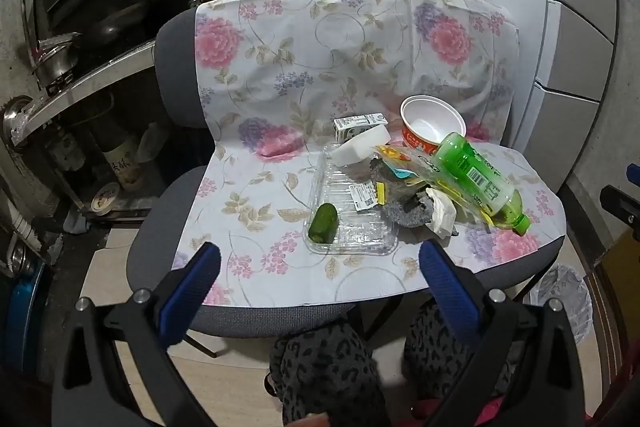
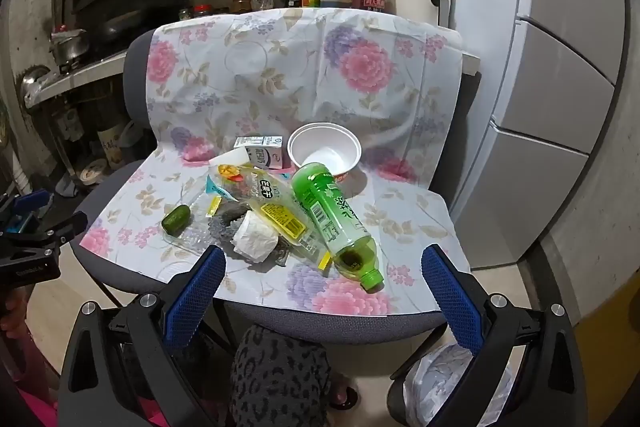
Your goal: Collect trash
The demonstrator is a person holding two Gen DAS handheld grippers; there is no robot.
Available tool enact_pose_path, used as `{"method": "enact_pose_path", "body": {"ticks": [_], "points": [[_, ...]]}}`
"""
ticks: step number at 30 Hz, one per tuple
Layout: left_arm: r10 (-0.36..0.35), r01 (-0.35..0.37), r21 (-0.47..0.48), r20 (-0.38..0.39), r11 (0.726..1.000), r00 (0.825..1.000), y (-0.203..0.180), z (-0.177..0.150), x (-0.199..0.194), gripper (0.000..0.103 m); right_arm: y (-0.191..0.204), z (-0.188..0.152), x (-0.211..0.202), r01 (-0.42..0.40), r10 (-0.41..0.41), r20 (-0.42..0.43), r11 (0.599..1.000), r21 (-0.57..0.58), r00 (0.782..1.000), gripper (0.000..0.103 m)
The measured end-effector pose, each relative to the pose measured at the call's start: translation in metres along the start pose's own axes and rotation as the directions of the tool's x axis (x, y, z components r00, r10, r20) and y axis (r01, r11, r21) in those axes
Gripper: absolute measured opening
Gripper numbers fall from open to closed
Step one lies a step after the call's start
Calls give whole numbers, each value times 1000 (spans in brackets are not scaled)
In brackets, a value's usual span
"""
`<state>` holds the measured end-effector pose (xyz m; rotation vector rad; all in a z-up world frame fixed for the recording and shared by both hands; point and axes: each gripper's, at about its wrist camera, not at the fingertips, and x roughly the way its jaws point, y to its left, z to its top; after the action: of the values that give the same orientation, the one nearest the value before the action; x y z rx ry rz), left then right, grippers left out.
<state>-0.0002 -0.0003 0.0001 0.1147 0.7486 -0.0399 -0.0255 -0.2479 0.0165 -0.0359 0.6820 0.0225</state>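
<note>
Both my tools hang open and empty over the front edge of the chair: the left tool (image 1: 320,263) with its jaws as wide as they go, the right tool (image 2: 324,267) the same, both angled down at the pile of trash on the floral cloth (image 2: 280,75). The green bottle (image 2: 336,223) lies just ahead of my right tool, long axis running away from me and slightly leftward, cap end nearest, its far end against the paper bowl (image 2: 324,147). So I judge the right hand nearer to it, and the jaws would need to close across its width. It rests on a yellow snack wrapper (image 2: 276,211), with a crumpled tissue (image 2: 256,235) just left. My left tool faces the clear plastic tray (image 1: 352,207) holding a cucumber piece (image 1: 323,223). A milk carton (image 1: 360,127) stands behind. A lined bin (image 2: 452,379) sits on the floor at lower right.
</note>
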Motion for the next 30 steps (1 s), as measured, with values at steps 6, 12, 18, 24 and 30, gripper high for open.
{"method": "enact_pose_path", "body": {"ticks": [6, 12, 18, 24, 30], "points": [[1, -1, 1, -2, 1000, 1000, 0, 0, -1, 96, -1, 0, 1, -2, 2, -5, 1000, 2, 1000, 97], [0, 0, 2, 3, 1000, 1000, 0, 0, -2, 96, -8, -2, 4, -2, 2, -8, 1000, 6, 1000, 97], [1, -1, 1, 5, 1000, 1000, 5, 6, -1, 96, -3, -1, 1, 1, -1, -7, 1000, 4, 1000, 97], [3, -3, -2, 3, 1000, 1000, 8, 7, -4, 96, -2, -1, 1, 1, -1, -8, 1000, 4, 1000, 97], [1, -1, 0, 1, 1000, 1000, 10, 11, -5, 96, -2, -1, 1, 2, -2, -7, 1000, 4, 1000, 97]]}}
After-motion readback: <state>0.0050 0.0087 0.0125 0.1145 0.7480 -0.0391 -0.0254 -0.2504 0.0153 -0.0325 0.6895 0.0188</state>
